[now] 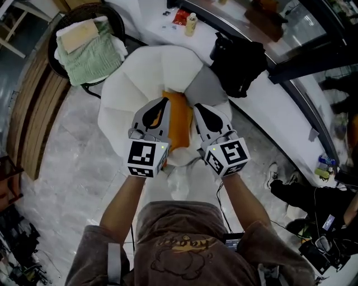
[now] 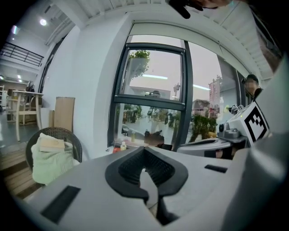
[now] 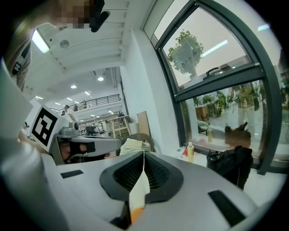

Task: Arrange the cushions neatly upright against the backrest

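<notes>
Cushions: two on the white chair (image 1: 134, 84), one orange, one grey. The orange cushion (image 1: 180, 125) is mid-seat, edge-on from above, between both grippers. The grey cushion (image 1: 207, 89) is at the chair's right rear, just beside one black bag (image 1: 238, 64) on the window ledge (image 1: 279, 106).

Left gripper (image 1: 161, 106): fingers fully together at the orange cushion's left edge, with a thin pale sliver of fabric between the pads. Right gripper (image 1: 200, 111): fingers nearly together, pinching a white-and-orange fabric edge of the same cushion.

Also on the ledge: one bottle (image 1: 191, 25) and one red packet (image 1: 180, 17). One wicker chair (image 1: 112, 14) at far left holds a green blanket (image 1: 92, 56).

Writing: the sweatshirt embroidery is unreadable, and the marker cubes show square patterns only.
</notes>
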`<state>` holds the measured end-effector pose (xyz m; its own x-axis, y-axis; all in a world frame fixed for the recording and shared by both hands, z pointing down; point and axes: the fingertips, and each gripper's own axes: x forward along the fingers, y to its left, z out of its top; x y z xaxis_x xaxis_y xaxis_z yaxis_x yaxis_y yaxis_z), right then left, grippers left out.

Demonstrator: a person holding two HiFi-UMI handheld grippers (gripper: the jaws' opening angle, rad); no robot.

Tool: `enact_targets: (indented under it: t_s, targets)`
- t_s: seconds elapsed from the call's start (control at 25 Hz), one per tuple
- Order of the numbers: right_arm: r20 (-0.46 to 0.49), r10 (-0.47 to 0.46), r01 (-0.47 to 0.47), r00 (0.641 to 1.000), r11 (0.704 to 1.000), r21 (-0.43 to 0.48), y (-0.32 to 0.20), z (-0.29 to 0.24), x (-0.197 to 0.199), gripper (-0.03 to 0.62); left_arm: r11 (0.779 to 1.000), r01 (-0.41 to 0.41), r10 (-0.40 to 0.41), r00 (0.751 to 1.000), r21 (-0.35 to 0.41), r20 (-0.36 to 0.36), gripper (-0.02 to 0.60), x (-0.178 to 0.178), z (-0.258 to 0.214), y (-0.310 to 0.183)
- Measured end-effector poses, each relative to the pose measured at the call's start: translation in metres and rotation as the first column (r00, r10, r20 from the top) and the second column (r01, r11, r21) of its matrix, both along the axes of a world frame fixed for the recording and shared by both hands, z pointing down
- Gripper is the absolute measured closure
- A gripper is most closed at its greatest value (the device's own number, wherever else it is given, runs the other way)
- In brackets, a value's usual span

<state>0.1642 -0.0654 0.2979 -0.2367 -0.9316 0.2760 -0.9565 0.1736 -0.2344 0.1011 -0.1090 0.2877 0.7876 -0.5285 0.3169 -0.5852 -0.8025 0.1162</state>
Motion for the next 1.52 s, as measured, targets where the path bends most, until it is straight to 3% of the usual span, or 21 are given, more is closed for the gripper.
enact_targets:
  t_s: [0.72, 1.2, 1.52]
  targets:
    - [0.025, 0.004, -0.002, 1.0, 0.997, -0.08, -0.03, 0.14, 0.016, 0.572, 0.995, 0.045, -0.041, 0.998, -0.084, 0.056, 0.577, 0.009, 0.14, -0.025]
    - [0.051, 0.01, -0.003, 0.999, 0.99, -0.141, -0.016, 0.229, 0.02, 0.572, 0.987, 0.069, -0.056, 0.994, -0.145, 0.094, 0.577, 0.011, 0.228, -0.013]
    - [0.092, 0.034, -0.016, 0.995, 0.981, -0.192, -0.008, 0.269, 0.019, 0.572, 0.975, 0.042, -0.016, 0.992, -0.217, 0.122, 0.577, 0.015, 0.269, 0.008]
